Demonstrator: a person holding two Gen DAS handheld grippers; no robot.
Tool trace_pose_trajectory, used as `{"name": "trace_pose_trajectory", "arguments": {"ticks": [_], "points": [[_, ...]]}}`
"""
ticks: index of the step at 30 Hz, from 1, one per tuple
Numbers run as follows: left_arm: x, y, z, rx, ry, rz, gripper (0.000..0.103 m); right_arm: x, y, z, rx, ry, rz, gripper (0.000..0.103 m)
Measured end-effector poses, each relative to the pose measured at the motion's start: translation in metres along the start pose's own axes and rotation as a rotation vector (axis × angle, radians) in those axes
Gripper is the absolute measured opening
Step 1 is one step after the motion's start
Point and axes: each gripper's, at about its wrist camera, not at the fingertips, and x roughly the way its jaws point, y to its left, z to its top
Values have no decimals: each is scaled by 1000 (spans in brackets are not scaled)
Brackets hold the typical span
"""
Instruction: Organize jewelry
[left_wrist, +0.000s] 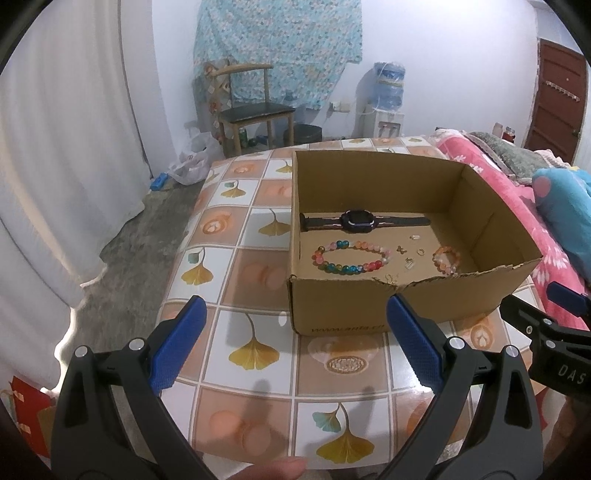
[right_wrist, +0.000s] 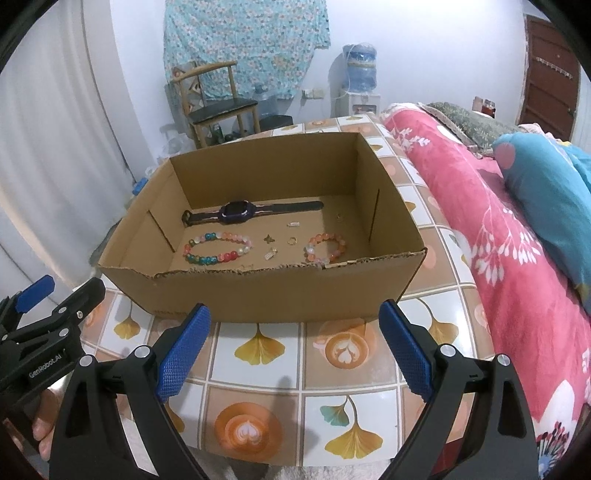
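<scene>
Spread across the lower two thirds of both views, a table (left_wrist: 255, 266) under a tiled cloth printed with yellow ginkgo leaves and latte cups. Along the right edge of each view, a bed with a pink floral blanket (right_wrist: 491, 236) and a teal cushion (right_wrist: 550, 192) on top. At upper centre against the back wall, a patterned blue-green cloth (left_wrist: 280, 44), with a wooden chair (left_wrist: 251, 110) below it and a water dispenser (left_wrist: 384, 107) to its right. On the table, right of centre in the left wrist view and centre in the right wrist view, an open cardboard box (left_wrist: 340, 306) with a torn near rim. Low in the left wrist view, the left gripper (left_wrist: 295, 347), spread wide, nothing between its blue pads, hovering over the cloth just short of the box's near wall. Low in the right wrist view, the right gripper (right_wrist: 295, 347), likewise spread wide and holding nothing, in front of the box. Inside the box, on its floor: toward the back, a dark watch (right_wrist: 251, 212) laid flat with strap stretched out; nearer and to the left, a multicoloured bead bracelet (right_wrist: 218, 251); nearer and to the right, a smaller orange-pink bead bracelet (right_wrist: 327, 247); between the two bracelets, apart from one another, a small butterfly-shaped piece (right_wrist: 269, 239), a gold ring (right_wrist: 292, 240) and a tiny silver clasp-like piece (right_wrist: 271, 254).
</scene>
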Motion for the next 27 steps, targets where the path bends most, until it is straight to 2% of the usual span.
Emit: {"name": "trace_pose_trajectory", "arguments": {"ticks": [14,27], "points": [[15,-7,0,-14,61,15,94,10,-5,0,5,19,0,90],[24,-3,-2,-30,79,15,94,16,-2,3,-4,36,0,90]]}}
